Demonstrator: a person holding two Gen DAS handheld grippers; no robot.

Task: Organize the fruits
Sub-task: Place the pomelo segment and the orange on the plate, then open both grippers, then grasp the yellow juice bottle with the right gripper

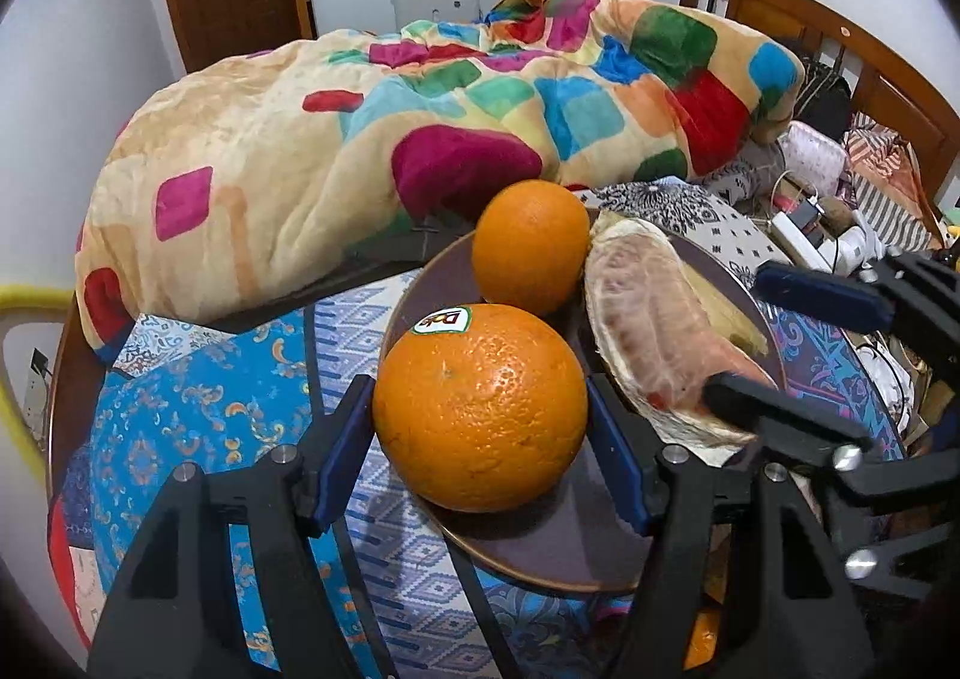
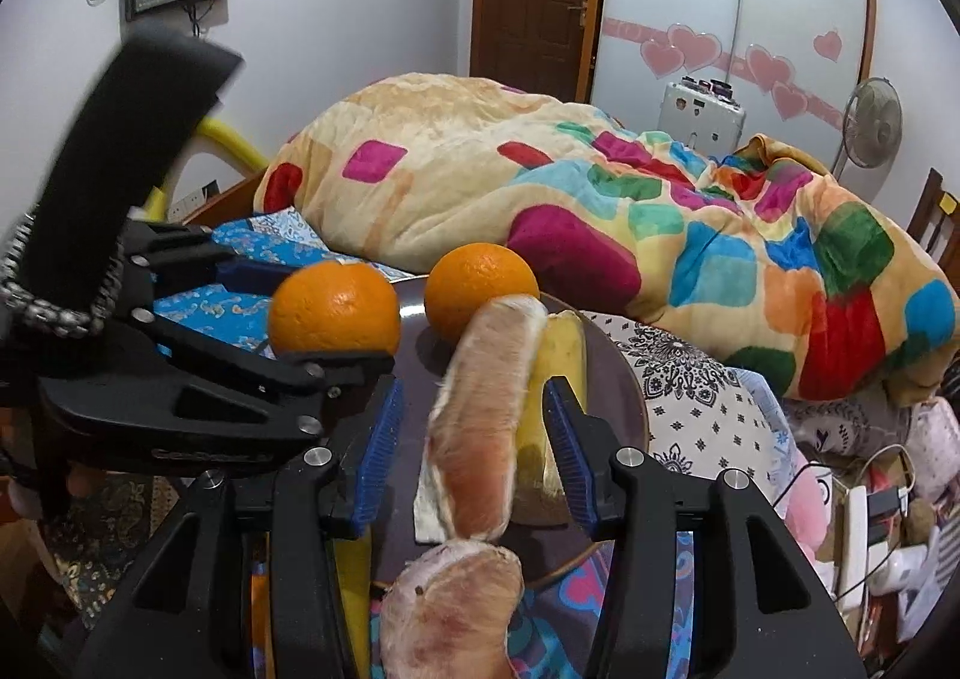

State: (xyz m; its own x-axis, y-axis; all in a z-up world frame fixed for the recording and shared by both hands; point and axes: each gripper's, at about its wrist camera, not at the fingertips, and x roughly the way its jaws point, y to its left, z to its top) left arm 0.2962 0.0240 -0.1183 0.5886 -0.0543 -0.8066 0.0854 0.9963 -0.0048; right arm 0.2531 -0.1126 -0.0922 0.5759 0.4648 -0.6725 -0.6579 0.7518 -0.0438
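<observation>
Presently the left gripper (image 1: 480, 409) pinches a stickered orange (image 1: 480, 406) over the brown plate (image 1: 558, 553). Right gripper (image 2: 474, 433) jaws stand spread around a peeled pomelo segment (image 2: 480, 427), pads clear; a second orange (image 1: 531, 247) rests on the plate.

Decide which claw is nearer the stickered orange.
Left. The left claw brackets the stickered orange on the plate; the right claw brackets the pomelo segment beside it.

Two oranges (image 1: 480, 406) (image 1: 531, 247), two pomelo segments (image 2: 486, 421) (image 2: 450, 613), one plate (image 1: 558, 553)
</observation>
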